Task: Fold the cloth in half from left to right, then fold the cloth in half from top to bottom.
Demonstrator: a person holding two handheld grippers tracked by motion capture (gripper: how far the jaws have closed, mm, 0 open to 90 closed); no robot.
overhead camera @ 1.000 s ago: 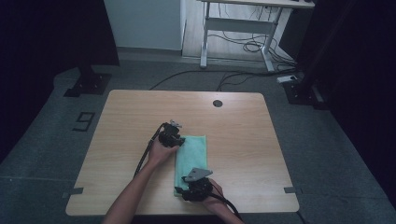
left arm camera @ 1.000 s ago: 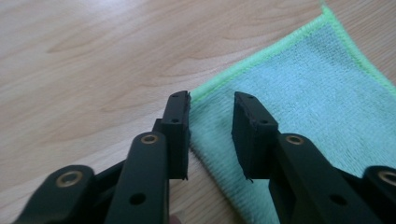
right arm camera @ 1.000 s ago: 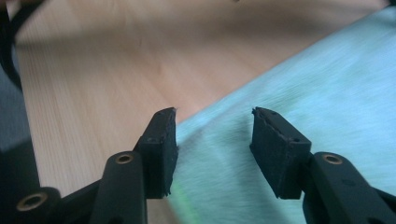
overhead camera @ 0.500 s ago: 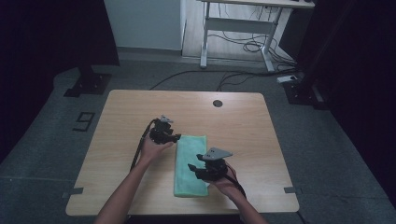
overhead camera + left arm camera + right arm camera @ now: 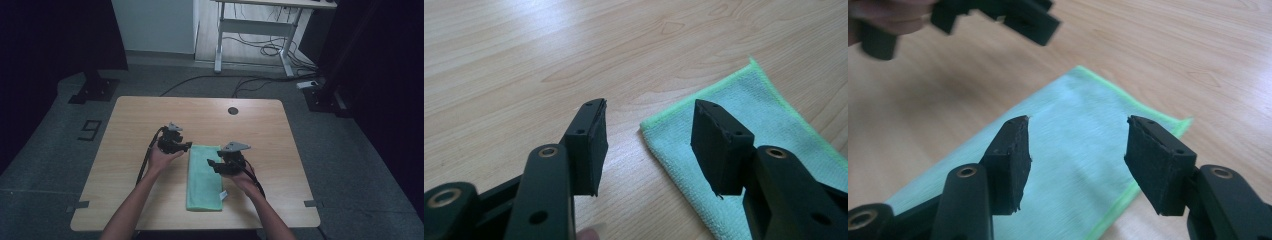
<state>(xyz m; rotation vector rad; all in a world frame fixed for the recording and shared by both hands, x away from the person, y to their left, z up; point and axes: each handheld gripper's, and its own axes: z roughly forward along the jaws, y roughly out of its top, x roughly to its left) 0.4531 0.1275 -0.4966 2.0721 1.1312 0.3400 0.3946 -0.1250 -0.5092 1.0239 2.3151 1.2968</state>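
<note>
A light wooden rectangular table [image 5: 150, 115] with a round black grommet hole [image 5: 232, 110] stands on grey carpet [image 5: 350, 150] (a white metal desk frame [image 5: 255, 30] behind).

**Light wood counter, one cloth on it**

Pale wood-grain counter [image 5: 135, 125] with rounded corners and a dark round cable hole [image 5: 232, 110] near its upper edge. A folded green cloth [image 5: 202, 182] lies flat, lower middle of the frame, white tag at its right edge.

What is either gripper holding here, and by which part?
Nothing. The left gripper and right gripper have just been opening, with nothing between the jaws; the cloth lies flat on the table.
</note>
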